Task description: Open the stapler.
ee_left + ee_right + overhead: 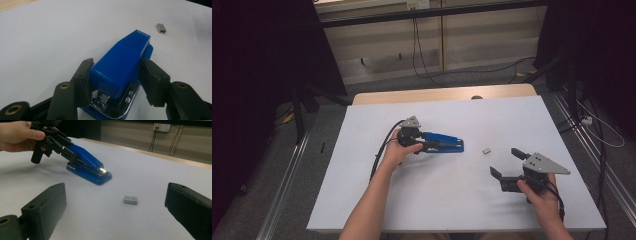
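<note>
your left gripper (pixel 115 82) straddles the stapler's (pixel 120 67) hinged back end mid-table, jaws apart, not quite pinching. it's hard, smooth plastic, fairly heavy; grip its flat sides. your right gripper (pixel 115 212) is wide open near the staples (pixel 130 200).

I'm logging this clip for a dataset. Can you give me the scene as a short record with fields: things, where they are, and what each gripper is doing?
surface: white table
stapler: blue, lying mid-table, its top raised off the base at the front
staples: small grey block, lying loose between the stapler and the right gripper
left gripper: jaws on either side of the stapler's rear; one pad against its side, a slight gap at the other
right gripper: jaws wide open, nothing between them, apart from the staples
contact: nothing touches the staples
</note>
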{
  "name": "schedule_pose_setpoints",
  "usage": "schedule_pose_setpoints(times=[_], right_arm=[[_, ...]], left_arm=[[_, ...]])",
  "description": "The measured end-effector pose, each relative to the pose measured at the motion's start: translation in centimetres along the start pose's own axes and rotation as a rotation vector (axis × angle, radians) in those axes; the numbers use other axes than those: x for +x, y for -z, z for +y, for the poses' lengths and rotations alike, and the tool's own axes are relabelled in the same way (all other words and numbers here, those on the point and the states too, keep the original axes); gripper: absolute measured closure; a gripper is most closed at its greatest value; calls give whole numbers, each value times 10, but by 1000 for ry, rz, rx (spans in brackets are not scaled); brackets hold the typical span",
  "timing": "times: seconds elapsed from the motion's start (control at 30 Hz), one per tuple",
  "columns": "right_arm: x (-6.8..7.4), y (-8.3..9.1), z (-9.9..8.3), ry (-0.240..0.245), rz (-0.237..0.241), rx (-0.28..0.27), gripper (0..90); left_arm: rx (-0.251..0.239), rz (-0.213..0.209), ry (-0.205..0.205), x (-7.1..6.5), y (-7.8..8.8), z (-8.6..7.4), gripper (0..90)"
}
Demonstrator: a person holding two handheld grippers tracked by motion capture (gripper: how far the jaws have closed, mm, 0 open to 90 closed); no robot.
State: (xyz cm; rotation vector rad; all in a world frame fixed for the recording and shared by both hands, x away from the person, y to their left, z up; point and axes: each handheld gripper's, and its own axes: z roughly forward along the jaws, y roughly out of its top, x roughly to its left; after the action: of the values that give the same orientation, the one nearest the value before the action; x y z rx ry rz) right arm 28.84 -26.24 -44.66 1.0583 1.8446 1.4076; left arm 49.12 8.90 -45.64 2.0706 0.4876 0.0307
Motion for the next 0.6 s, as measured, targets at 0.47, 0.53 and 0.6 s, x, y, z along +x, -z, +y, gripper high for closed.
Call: schedule_pose_setpoints(times=[0.47,0.53,0.6], right_arm=[[1,-7,2,-34,-13,35,41],[2,-12,6,-36,-21,27,41],[5,-19,12,-33,-16,19,28]], left_arm=[[-80,-16,27,-10,9,25,547],[-71,-11,20,-12,9,28,548],[-69,-12,23,-13,9,30,550]])
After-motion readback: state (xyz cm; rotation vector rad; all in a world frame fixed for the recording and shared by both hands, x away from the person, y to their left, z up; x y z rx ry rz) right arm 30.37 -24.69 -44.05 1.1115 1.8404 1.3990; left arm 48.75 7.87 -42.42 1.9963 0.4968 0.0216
